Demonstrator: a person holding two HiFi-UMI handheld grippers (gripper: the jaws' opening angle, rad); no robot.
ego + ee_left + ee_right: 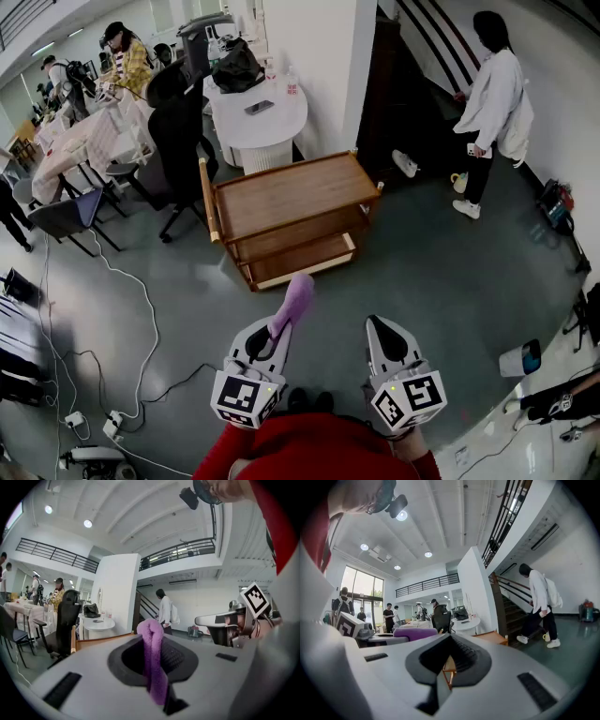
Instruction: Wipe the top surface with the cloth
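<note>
Left gripper (279, 330): jaws are clenching the purple cloth (296, 296), whose free end is sticking up past the tips, probably so that fabric rather than plastic meets the surface. Right gripper (373, 323): jaws are sitting together on nothing, idling alongside. The wooden cart (291, 192) is standing well ahead on the floor, top bare, with the cloth well apart from it. This fits either approaching to wipe or stepping away afterwards.

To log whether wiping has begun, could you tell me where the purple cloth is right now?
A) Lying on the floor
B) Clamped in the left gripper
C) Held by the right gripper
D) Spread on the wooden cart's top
B: the purple cloth stands pinched between the jaws of the left gripper, held up in front of the person and apart from the wooden cart.
</note>
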